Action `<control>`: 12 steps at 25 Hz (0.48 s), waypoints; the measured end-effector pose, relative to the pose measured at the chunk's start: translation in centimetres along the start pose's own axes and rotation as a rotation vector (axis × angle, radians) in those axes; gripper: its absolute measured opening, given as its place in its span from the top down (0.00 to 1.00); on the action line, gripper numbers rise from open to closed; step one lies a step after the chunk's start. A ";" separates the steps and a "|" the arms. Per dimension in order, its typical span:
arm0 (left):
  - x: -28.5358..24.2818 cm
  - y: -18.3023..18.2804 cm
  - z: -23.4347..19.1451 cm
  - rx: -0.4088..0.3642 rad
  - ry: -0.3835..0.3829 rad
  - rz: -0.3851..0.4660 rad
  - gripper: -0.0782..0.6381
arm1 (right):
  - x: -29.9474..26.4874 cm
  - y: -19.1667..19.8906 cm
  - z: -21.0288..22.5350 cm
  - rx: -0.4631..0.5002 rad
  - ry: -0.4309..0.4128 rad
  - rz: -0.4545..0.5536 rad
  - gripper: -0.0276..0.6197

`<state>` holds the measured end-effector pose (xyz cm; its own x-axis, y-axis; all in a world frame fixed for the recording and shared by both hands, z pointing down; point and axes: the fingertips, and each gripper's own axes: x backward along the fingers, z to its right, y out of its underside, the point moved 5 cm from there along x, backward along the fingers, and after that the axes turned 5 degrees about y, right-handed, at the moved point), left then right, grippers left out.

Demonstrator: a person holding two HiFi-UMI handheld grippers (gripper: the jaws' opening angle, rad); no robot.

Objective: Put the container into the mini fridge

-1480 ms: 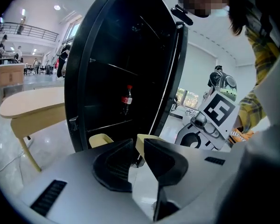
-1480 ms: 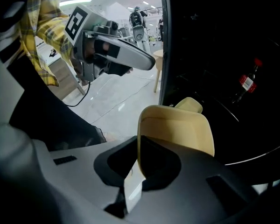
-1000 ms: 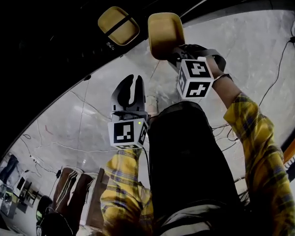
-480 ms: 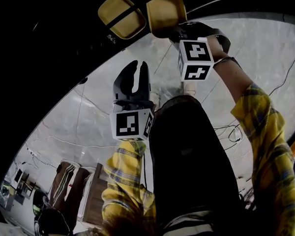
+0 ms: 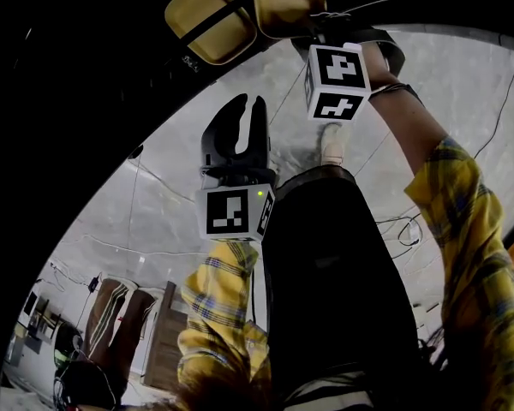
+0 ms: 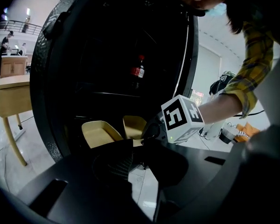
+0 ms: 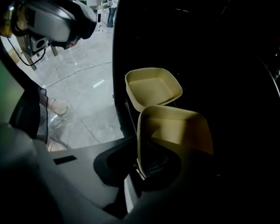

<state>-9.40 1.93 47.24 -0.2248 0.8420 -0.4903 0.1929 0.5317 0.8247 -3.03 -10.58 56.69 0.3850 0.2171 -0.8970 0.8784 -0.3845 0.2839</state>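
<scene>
Jaws: my right gripper (image 7: 141, 164) is clenched on the rim of the container (image 7: 177, 129), held at the mini fridge (image 6: 41, 92) opening, just beside a second container (image 7: 151, 87) inside. My left gripper (image 5: 236, 128) stands released, empty. Step in hand: insertion. The next move, I judge, calls for setting it down level, then releasing.

Dim, underexposed frames; fridge (image 7: 224, 55) near black inside, floor (image 7: 84, 78) glossy with glare; heavy fisheye curvature, dark corners.

Tan container (image 7: 175, 129) tilted on edge inside the dark mini fridge (image 6: 102, 55).
</scene>
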 end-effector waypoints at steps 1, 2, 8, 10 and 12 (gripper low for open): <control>-0.1 0.1 -0.1 0.004 0.001 -0.001 0.78 | -0.3 0.0 0.2 0.002 0.007 -0.001 0.90; -0.1 0.2 -0.2 0.005 0.000 -0.002 0.78 | -0.5 -0.1 0.4 0.003 0.014 -0.002 0.91; -0.5 0.4 0.0 0.004 -0.018 -0.002 0.78 | -1.1 -0.3 2.0 -0.026 0.082 0.008 0.90; -0.7 0.4 0.0 -0.001 -0.020 0.002 0.78 | -1.4 -0.4 2.7 -0.050 0.123 0.018 0.90; -0.9 0.4 -0.1 -0.001 -0.019 0.005 0.78 | -1.6 -0.5 3.2 -0.072 0.152 0.017 0.90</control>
<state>-9.26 1.40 48.06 -0.2056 0.8460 -0.4919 0.1929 0.5278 0.8272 -4.94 -13.57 56.90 0.4332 0.3465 -0.8320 0.8874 -0.3252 0.3267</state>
